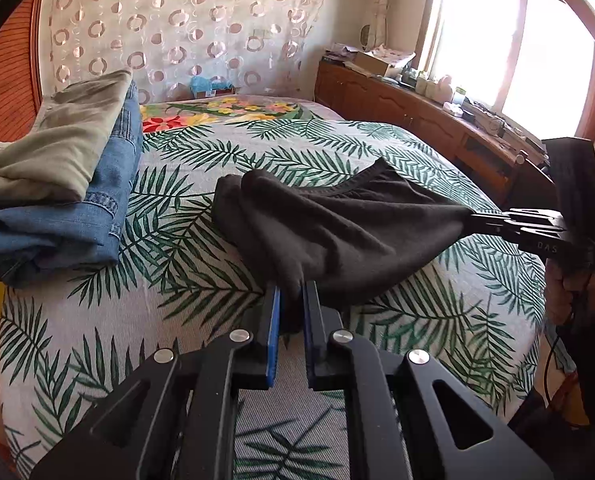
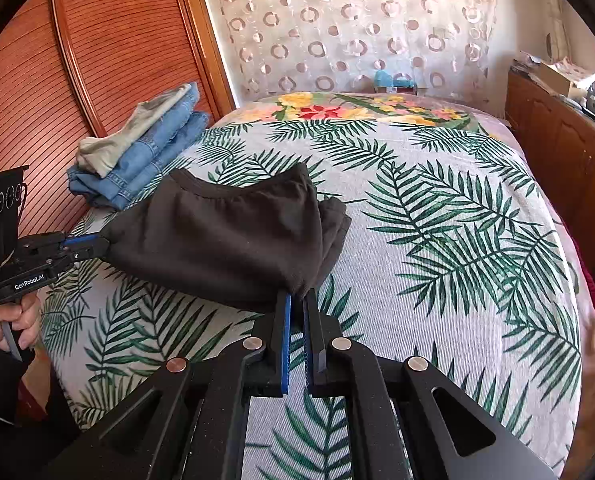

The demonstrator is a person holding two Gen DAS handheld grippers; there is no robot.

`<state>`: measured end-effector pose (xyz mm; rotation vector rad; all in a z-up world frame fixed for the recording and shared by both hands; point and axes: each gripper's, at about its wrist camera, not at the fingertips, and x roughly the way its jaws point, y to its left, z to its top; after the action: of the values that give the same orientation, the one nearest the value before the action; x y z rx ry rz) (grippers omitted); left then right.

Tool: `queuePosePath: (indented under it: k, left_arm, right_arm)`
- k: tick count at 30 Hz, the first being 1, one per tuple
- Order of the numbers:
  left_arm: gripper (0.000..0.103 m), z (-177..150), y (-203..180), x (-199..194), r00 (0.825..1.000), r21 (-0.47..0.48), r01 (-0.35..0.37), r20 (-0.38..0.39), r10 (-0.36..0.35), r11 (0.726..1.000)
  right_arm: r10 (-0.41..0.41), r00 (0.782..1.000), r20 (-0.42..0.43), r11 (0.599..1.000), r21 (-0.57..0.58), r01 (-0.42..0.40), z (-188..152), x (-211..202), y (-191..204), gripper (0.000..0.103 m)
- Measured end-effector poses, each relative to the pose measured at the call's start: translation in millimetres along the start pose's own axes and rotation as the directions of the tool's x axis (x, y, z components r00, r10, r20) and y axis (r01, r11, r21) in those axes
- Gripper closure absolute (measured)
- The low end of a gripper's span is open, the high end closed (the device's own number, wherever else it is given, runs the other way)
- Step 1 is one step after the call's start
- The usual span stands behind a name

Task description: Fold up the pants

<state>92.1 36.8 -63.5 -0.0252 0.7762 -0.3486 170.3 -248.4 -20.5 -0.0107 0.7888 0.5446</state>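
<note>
The black pants (image 1: 337,220), already folded small, hang between the two grippers just above the bed (image 1: 201,304), with the far part resting on the leaf-print cover. The left gripper (image 1: 291,286) and the right gripper (image 2: 296,296) are each closed on one near corner. The cloth looks soft, light and limp, so I judge it will sag; holding both corners of one edge keeps it flat.

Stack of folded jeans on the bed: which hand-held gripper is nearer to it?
Left. The left hand-held gripper grips the black pants on the side facing the stack of folded jeans; the right hand-held gripper holds the opposite end, farther away.
</note>
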Motion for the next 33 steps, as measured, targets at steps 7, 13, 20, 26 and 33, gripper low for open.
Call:
queuePosePath:
  k: [7, 13, 20, 26, 33]
  left_arm:
    - [0.092, -10, -15, -20, 1.000, 0.028, -0.011, 0.024, 0.011, 1.000]
    - [0.092, -21, -28, -27, 1.000, 0.049, -0.011, 0.011, 0.010, 0.999]
    - [0.092, -33, -38, -38, 1.000, 0.060, -0.013, -0.011, 0.013, 0.998]
    - [0.092, -41, -45, -44, 1.000, 0.068, -0.018, -0.018, 0.020, 0.998]
    - [0.092, -44, -42, -38, 0.999, 0.050, -0.013, -0.038, 0.015, 0.999]
  right_arm:
    - [-0.002, 1.000, 0.005, 1.000, -0.021, 0.002, -14, -23, 8, 0.098]
    - [0.005, 1.000, 0.002, 1.000, -0.016, -0.005, -28, -45, 13, 0.098]
    - [0.006, 1.000, -0.013, 1.000, -0.007, -0.006, -43, -60, 13, 0.098]
    - [0.010, 1.000, -0.003, 1.000, -0.003, -0.010, -46, -71, 17, 0.098]
    - [0.012, 1.000, -0.023, 1.000, -0.006, -0.013, -51, -68, 20, 0.098]
